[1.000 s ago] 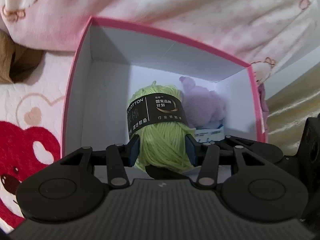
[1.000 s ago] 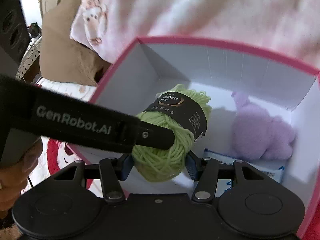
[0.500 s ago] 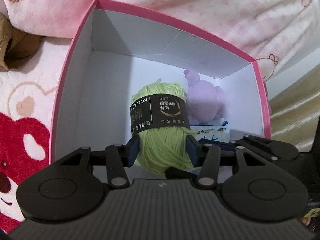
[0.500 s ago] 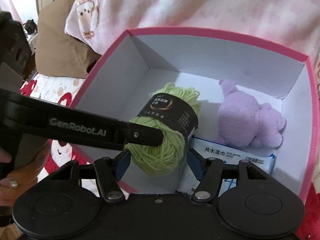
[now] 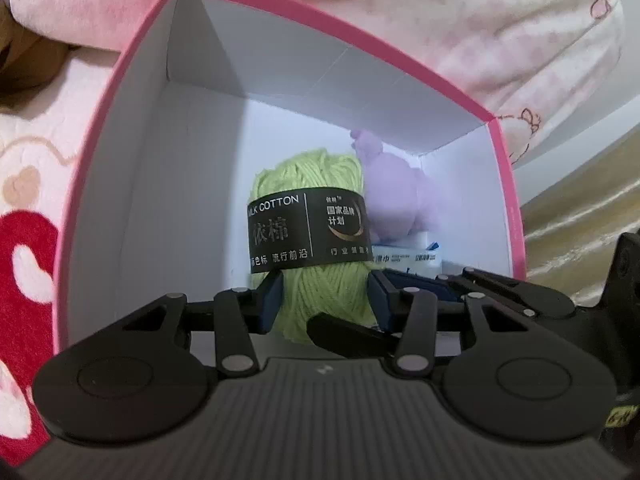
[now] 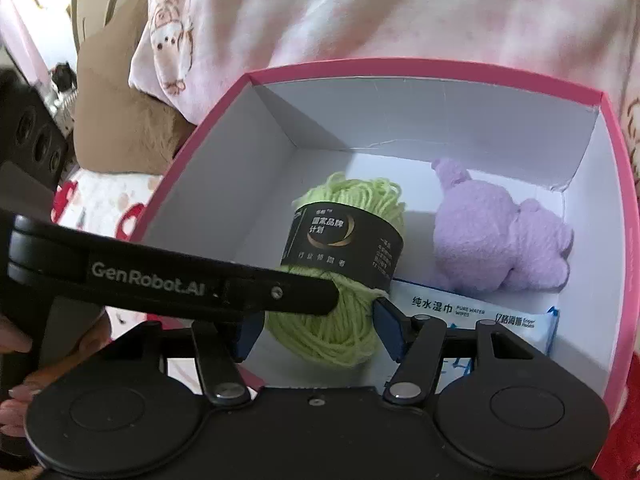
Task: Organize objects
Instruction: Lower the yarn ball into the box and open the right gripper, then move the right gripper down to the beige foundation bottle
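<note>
On the left, the left gripper reaches over the near wall of the box. Its 2 pads press into the lower half of the yarn, below the black label, so it is gripping the yarn. The yarn is inside the box, left of the middle and low over the white floor. I cannot tell whether it already rests on the floor.

The right gripper comes in from the near side with its jaws apart. They flank the same end of the yarn and do not seem to squeeze it. Its left pad is partly hidden behind the left gripper's finger, so that side is uncertain.

To the right of the yarn, the plush lies against the far right corner. The wipes lie flat in front of it, and their left edge runs just under the yarn's side.

The step in hand looks like setting the yarn down. It is best lowered until it sits on the floor, clear of the wipes if possible, so it does not roll. The right jaws should stay wide and draw back first, since the 2 tools crowd 1 small ball. Then the left pads can open and lift straight out without snagging loose strands.
</note>
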Tool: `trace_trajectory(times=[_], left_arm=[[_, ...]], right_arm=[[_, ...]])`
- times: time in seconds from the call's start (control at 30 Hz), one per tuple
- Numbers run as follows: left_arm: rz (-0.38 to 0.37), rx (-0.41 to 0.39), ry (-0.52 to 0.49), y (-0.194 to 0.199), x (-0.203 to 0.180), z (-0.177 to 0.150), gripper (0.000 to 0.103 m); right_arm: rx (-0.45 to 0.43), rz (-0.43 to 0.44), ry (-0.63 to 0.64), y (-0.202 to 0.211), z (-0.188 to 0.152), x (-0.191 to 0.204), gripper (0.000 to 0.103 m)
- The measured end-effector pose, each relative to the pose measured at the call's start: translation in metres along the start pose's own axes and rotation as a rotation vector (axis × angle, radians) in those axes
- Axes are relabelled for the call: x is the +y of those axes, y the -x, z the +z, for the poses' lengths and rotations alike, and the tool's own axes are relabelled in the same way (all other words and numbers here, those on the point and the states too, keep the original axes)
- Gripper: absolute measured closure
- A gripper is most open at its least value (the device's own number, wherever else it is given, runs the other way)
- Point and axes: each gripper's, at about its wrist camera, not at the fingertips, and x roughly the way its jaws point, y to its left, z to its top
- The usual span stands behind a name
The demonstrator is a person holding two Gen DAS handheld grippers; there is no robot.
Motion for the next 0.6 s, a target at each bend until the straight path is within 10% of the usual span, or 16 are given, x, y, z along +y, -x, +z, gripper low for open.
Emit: trace_trajectory(times=[0.6], left_arm=[[0.131,-0.066,-0.105,0.056,-0.022,0.004,0.041]], right_arm=[[-0.165,-0.079,-0.03,0.072,-0.011,0.021,0.035]])
